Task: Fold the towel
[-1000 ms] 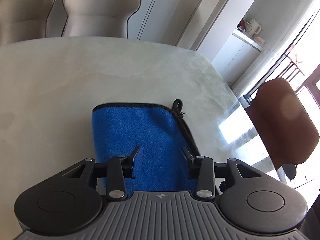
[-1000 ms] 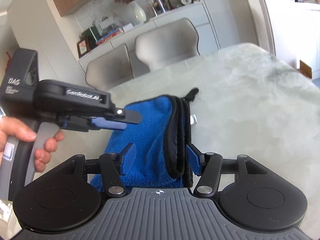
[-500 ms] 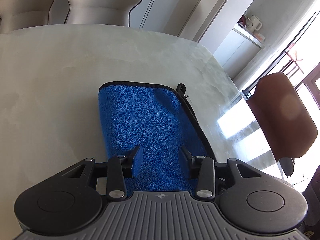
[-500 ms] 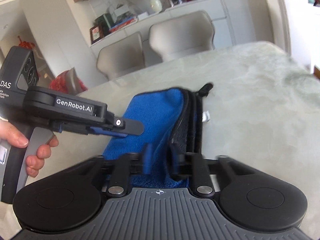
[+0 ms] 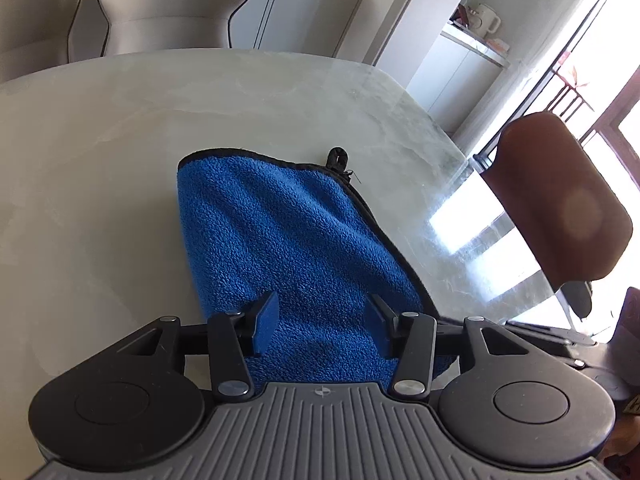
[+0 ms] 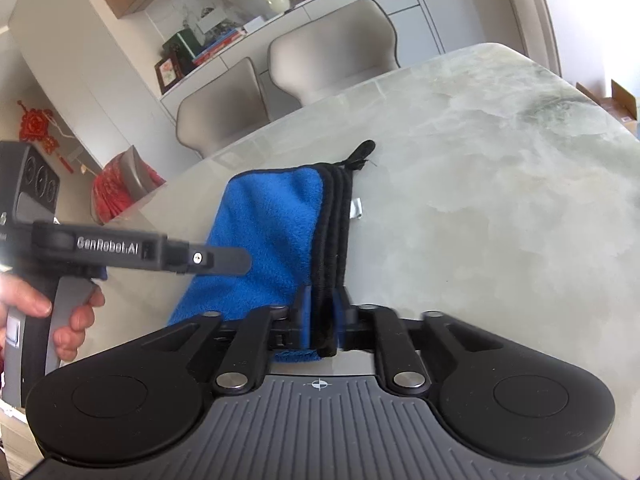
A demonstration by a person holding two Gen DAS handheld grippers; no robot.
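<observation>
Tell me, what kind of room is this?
Most likely a home dining room: a marble-look table with upholstered chairs drawn up to it, and a sideboard behind holding books, a vase and framed pictures. A folded blue towel lies on the table.

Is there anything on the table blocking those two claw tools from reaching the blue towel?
Nothing visible. The folded blue fleece towel lies alone on the pale marble table. The right gripper, jaws opening, straddles its black-trimmed edge; the left gripper, jaws opening, hangs over the towel.
</observation>
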